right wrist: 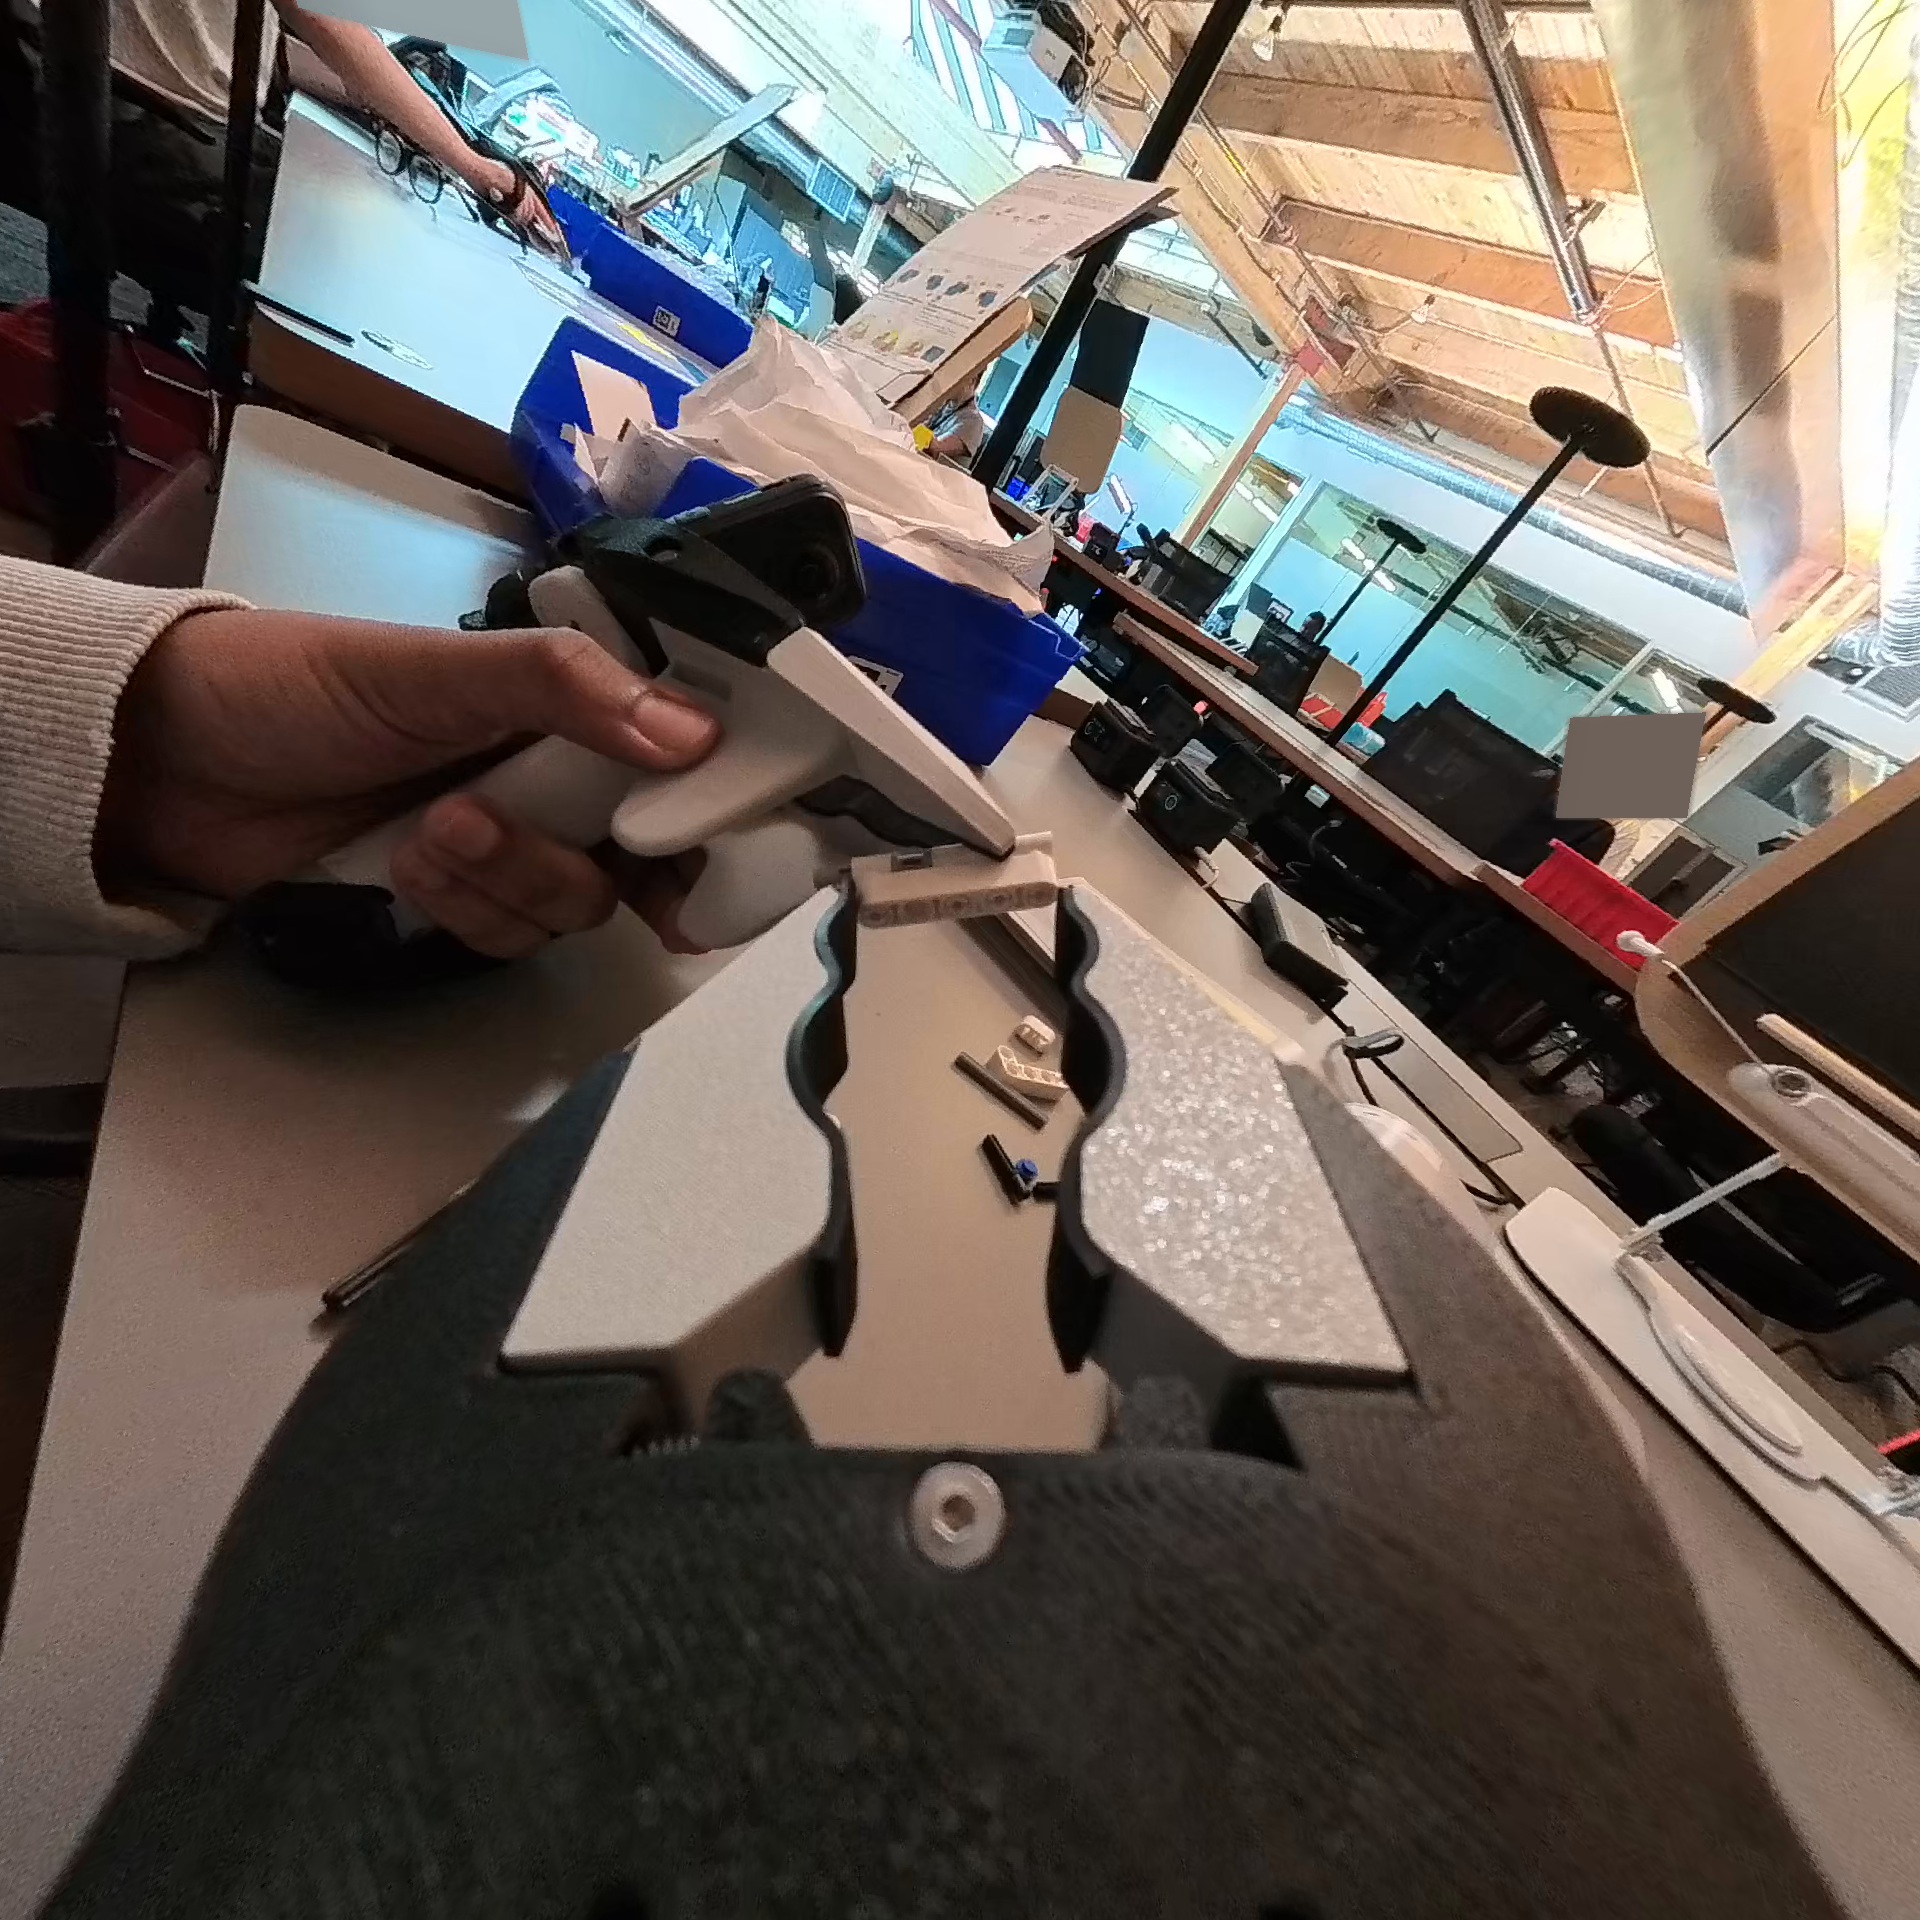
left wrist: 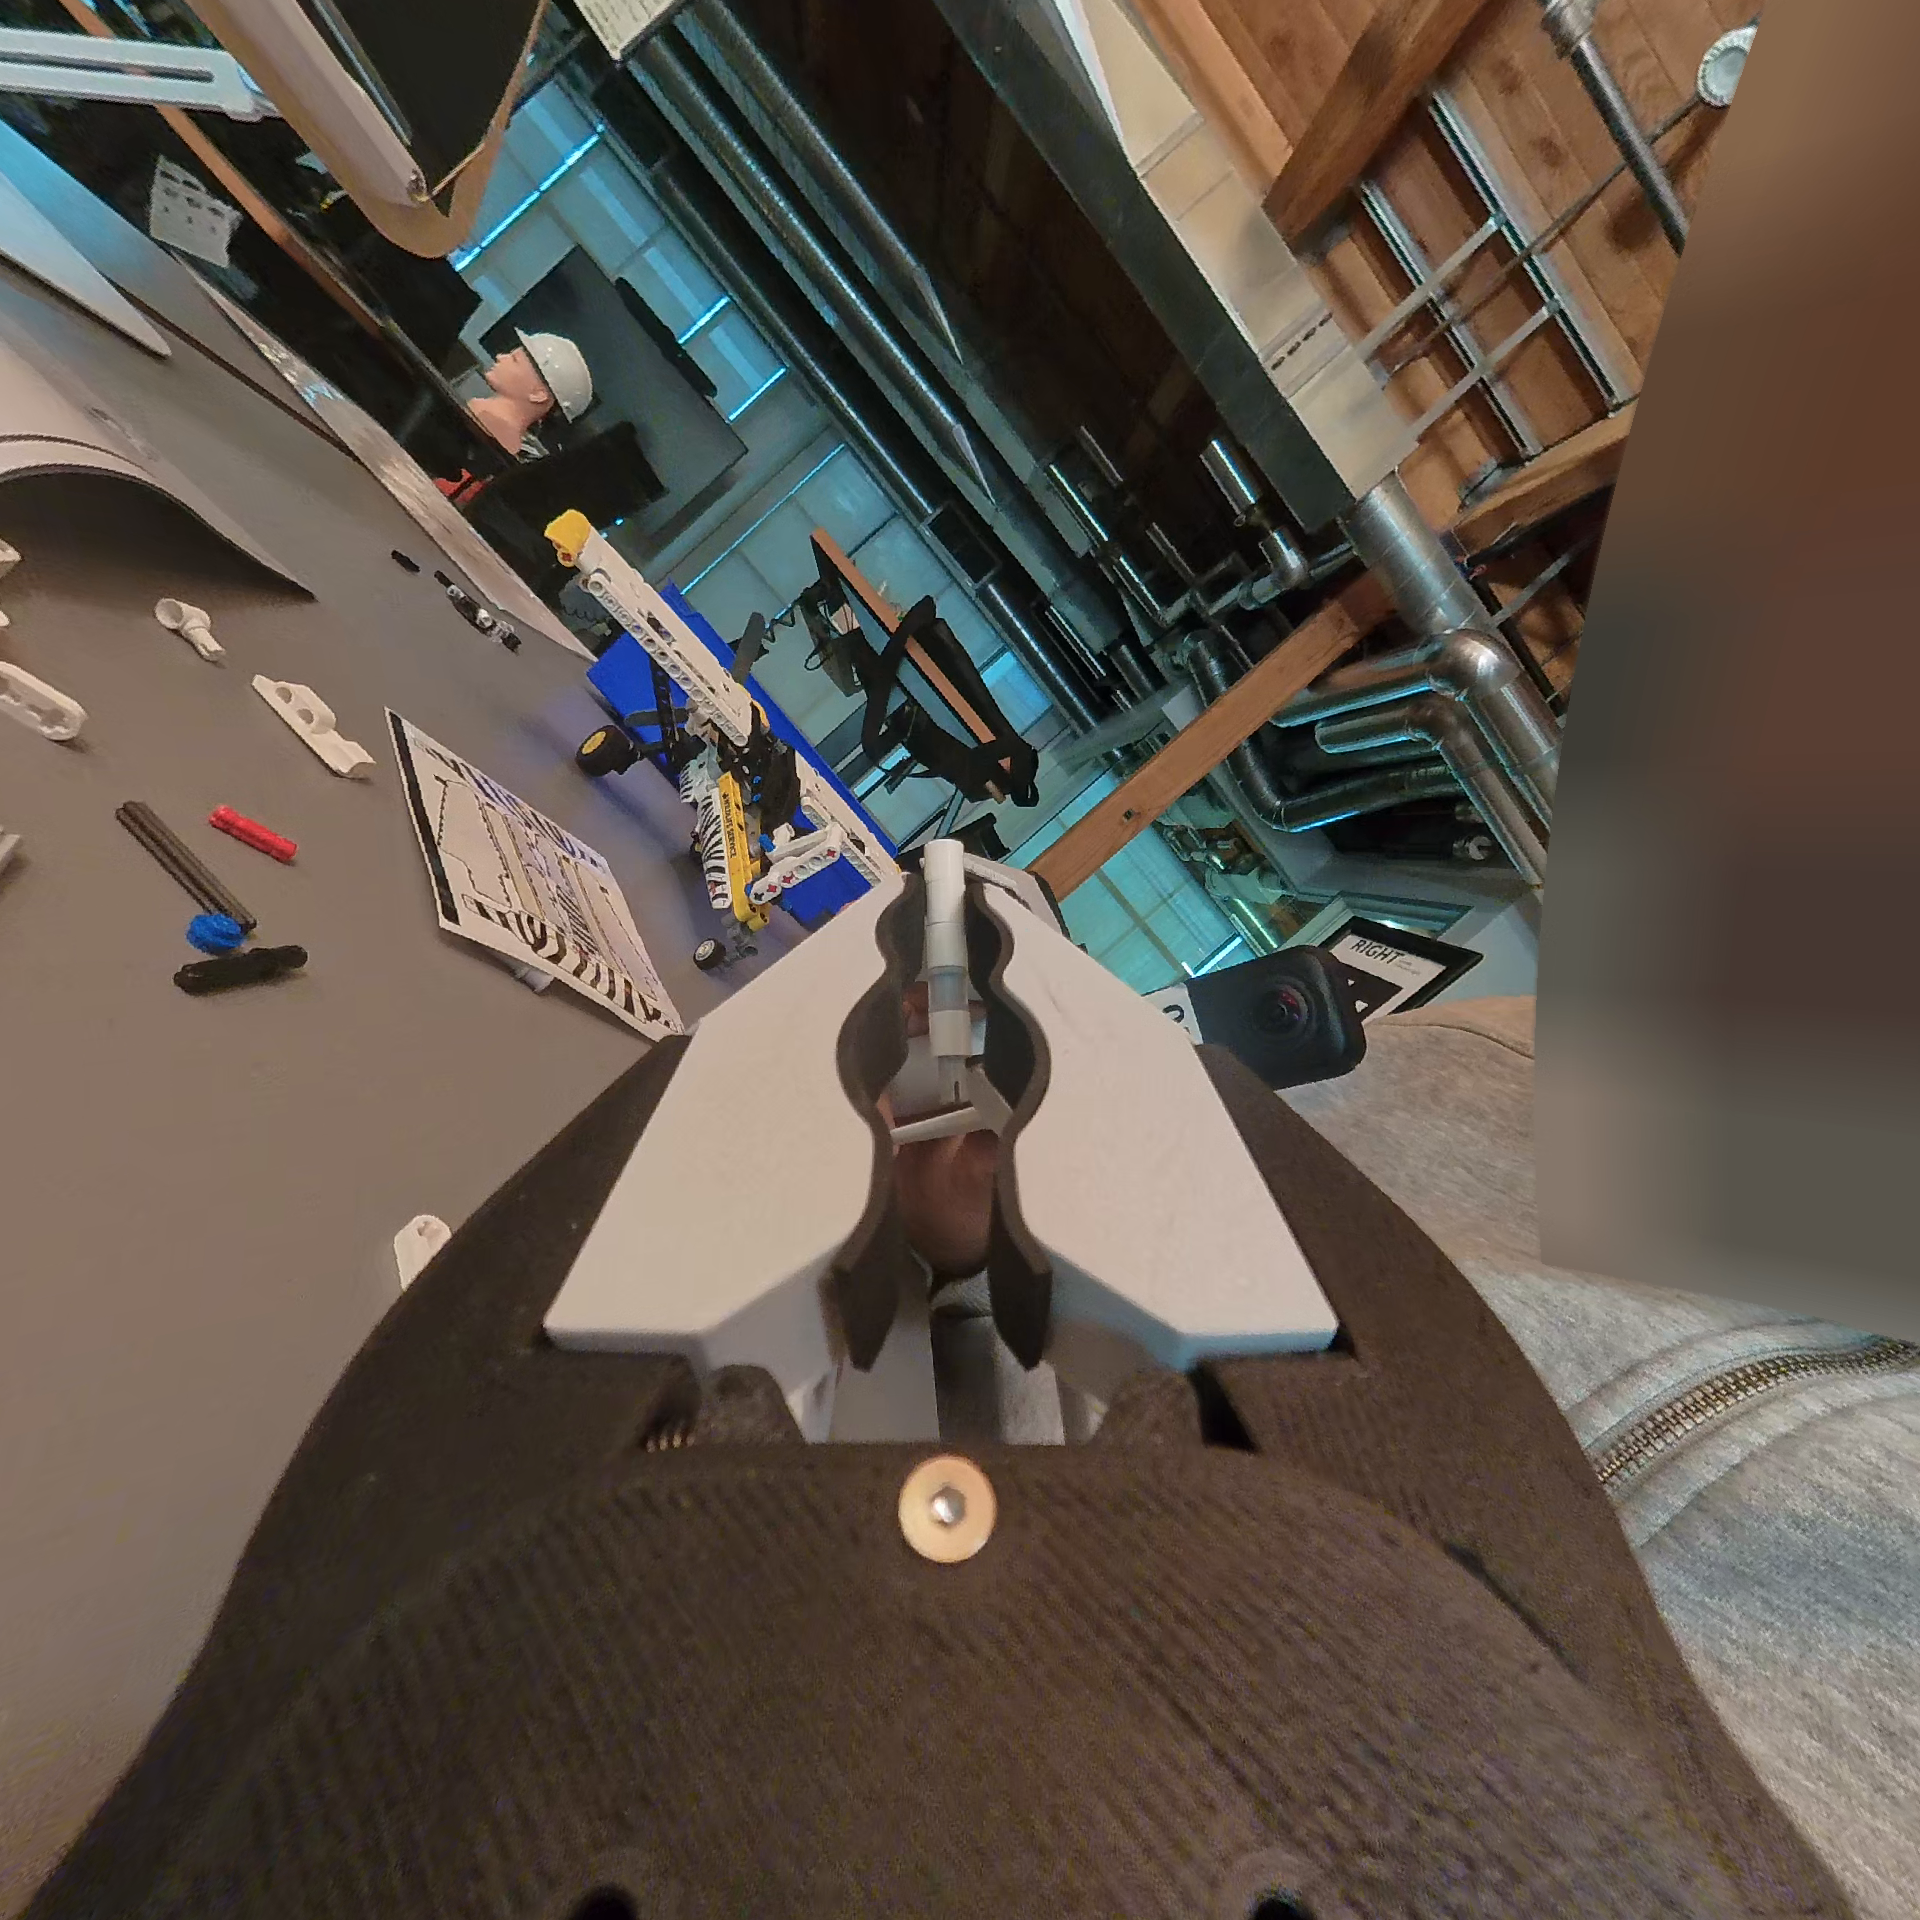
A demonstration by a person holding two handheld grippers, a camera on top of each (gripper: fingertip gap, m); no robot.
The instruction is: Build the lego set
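While the left gripper point(left wrist: 943, 914), held above the grey table point(left wrist: 312, 1039), pinches a white pin piece point(left wrist: 943, 935) between its 2 fingers, the right gripper point(right wrist: 961, 904) clamps a white holed beam point(right wrist: 951, 899) directly beneath that pin.

A grey table point(left wrist: 312, 1091) is carrying loose pieces around a striped sticker sheet point(left wrist: 530, 883). Left of the sheet a red pin point(left wrist: 252, 833), a black axle point(left wrist: 182, 864), a blue connector point(left wrist: 213, 932) and a white beam point(left wrist: 312, 724) are lying. Right of the sheet a partly built yellow-and-white model point(left wrist: 717, 769) is standing, with a blue bin point(left wrist: 727, 748) sitting behind it.
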